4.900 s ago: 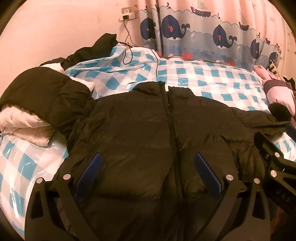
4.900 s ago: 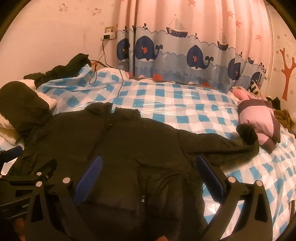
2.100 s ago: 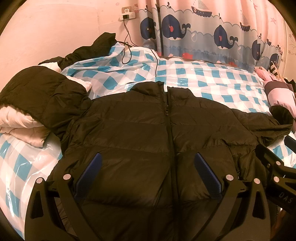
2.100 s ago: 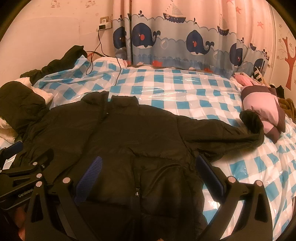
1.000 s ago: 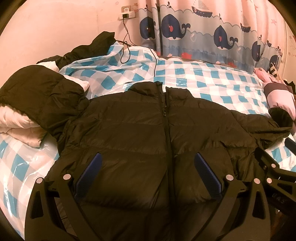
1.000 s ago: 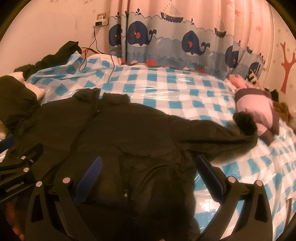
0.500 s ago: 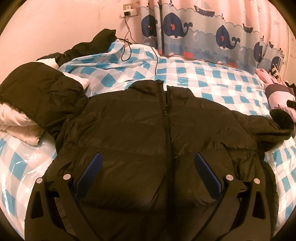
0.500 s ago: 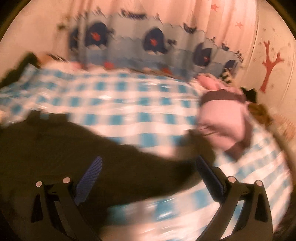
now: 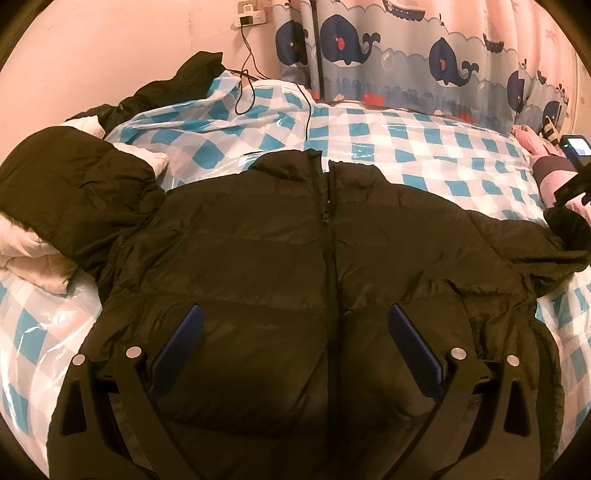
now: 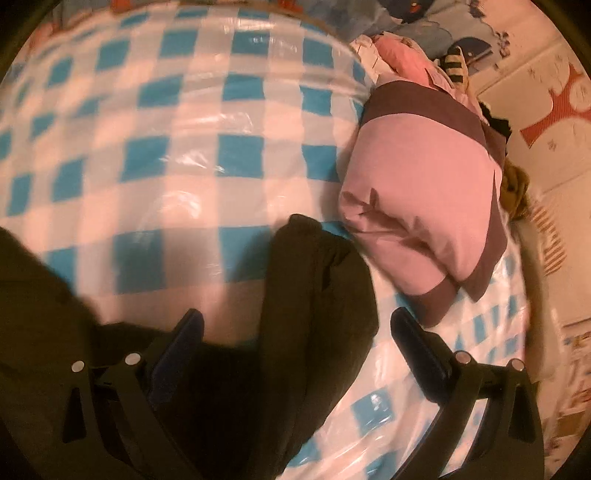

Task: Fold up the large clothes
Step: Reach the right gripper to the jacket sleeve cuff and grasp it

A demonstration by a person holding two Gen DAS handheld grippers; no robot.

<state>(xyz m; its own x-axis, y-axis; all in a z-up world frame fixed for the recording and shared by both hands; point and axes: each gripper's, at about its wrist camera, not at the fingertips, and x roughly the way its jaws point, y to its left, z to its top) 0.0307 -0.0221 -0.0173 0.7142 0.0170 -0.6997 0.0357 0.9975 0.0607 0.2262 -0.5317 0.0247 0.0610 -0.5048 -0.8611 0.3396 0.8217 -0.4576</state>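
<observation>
A dark puffer jacket (image 9: 280, 258) is lying front-up and zipped across the near half of the bed (image 9: 424, 147), its collar pointing toward the far edge where the whale-print curtain (image 9: 406, 55) is hanging; one sleeve (image 10: 314, 280) is stretching out toward the bed's right edge, its cuff lying just beside a pink and brown folded garment (image 10: 424, 192). The left claw (image 9: 295, 339) is hovering over the jacket's lower front with its blue-padded fingers (image 9: 177, 343) spread wide, pinching nothing; the right claw (image 10: 295, 343) is reaching over the outstretched sleeve, its fingers likewise spread on either side of the fabric, and whether they are touching it cannot be told from this blurred view. Another dark padded garment (image 9: 74, 199) is sitting on a cream one (image 9: 33, 254) at the bed's left edge; a black cable (image 9: 247, 88) is trailing from a wall socket (image 9: 251, 18) onto the blue and white checked plastic cover (image 10: 166, 129) near the far left corner.
</observation>
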